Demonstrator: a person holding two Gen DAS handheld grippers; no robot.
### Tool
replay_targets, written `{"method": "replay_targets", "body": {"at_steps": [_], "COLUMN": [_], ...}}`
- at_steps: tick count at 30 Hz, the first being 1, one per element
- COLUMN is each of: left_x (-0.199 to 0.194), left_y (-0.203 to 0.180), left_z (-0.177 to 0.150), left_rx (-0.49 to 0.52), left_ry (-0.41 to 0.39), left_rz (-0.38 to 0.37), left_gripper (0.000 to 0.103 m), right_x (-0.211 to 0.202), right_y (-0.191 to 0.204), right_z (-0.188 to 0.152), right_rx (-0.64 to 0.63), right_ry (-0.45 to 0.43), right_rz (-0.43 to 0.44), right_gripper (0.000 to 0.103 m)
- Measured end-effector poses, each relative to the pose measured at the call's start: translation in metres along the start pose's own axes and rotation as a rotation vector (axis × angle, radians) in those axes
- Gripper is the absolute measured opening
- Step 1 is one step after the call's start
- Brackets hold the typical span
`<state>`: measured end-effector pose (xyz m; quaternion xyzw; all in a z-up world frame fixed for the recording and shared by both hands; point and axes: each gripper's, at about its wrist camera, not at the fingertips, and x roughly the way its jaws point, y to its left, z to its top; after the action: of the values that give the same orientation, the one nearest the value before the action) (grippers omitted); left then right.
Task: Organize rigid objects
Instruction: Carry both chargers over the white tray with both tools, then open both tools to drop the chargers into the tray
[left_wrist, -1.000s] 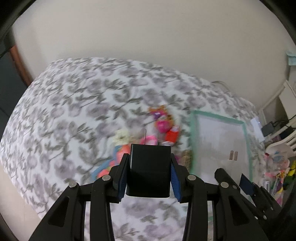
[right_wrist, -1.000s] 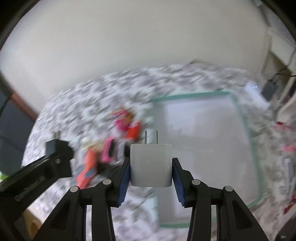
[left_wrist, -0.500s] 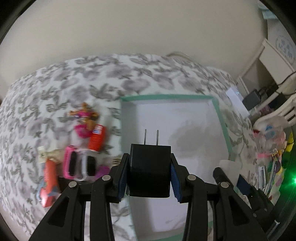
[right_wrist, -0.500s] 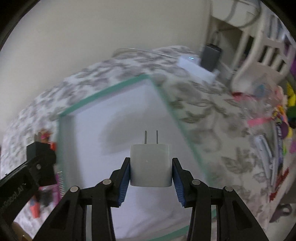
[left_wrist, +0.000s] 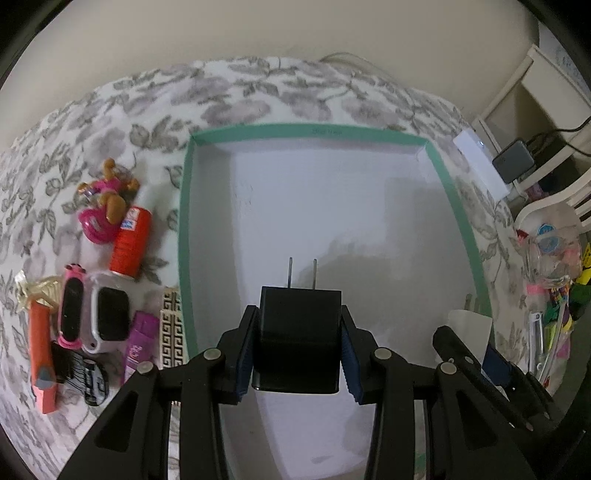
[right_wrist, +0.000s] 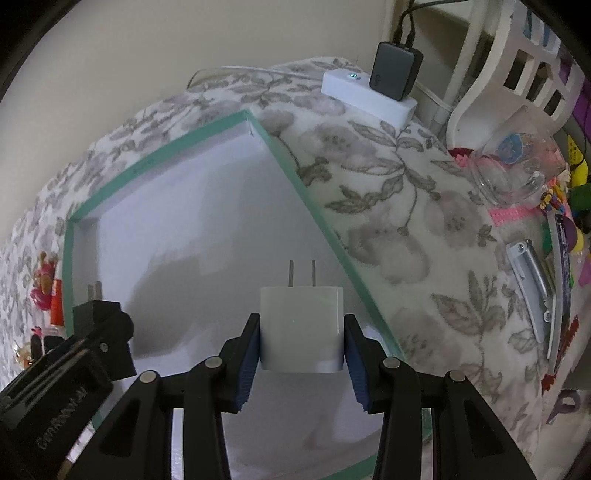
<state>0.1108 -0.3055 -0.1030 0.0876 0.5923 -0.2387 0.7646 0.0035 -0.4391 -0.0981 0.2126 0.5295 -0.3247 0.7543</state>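
Both chargers have been carried from above the toy pile to a spot over the tray, and the views have been tipped downward since the earlier frames. Between the fingers of the left gripper (left_wrist: 297, 354) a black charger (left_wrist: 298, 345) is clamped at a middling width, prongs pointing ahead toward the tray floor. A white charger (right_wrist: 301, 328) is pinched the same way by the right gripper (right_wrist: 301, 354), likewise poised above the tray.

Beyond the fingers, the green-rimmed tray (left_wrist: 463, 221) is seen lying on the flowered bedspread (left_wrist: 258, 85), its white floor bare; nothing has yet been set down in it. Just beside its left rim a cluster is left to be sorted: a red spool (left_wrist: 131, 240), a pink toy figure (left_wrist: 105, 201), two watches (left_wrist: 90, 310), an orange cutter (left_wrist: 42, 358) and a purple tube (left_wrist: 138, 341).

The task is judged to be at an early stage, with two pieces about to be placed and the cluster untouched.
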Motion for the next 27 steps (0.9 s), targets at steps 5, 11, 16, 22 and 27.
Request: {"method": "replay_targets", "body": {"at_steps": [5,11,16,22,27], "left_x": [0.006,0.001,-0.012,-0.036,-0.062], "left_y": [-0.002,0.000,0.002,0.007,0.021], "left_z": [-0.004,-0.002,0.002,0.007,0.011], "left_rx": [-0.006,-0.024,-0.027,-0.048,-0.086], "left_ry": [0.019,0.026,0.009,-0.039,-0.107], "left_rz": [0.004,-0.002,0.003,0.005,0.009], "left_gripper": [0.042,0.044,0.056,0.062,0.084], "right_x": [0.005,0.007,-0.001,-0.028,-0.055], "right_y": [0.003,0.002,0.002,0.003,0.004], "right_z": [-0.003,-0.003,0.000,0.007,0.013], "right_rx": [-0.016,-0.012,-0.014,-0.017,0.003], "right_ry": [0.021,0.032,0.010,-0.062,-0.125], "right_rz": [-0.007,-0.010,-0.018,-0.014,0.034], "right_gripper": [0.046,0.046,0.047,0.050,0.062]}}
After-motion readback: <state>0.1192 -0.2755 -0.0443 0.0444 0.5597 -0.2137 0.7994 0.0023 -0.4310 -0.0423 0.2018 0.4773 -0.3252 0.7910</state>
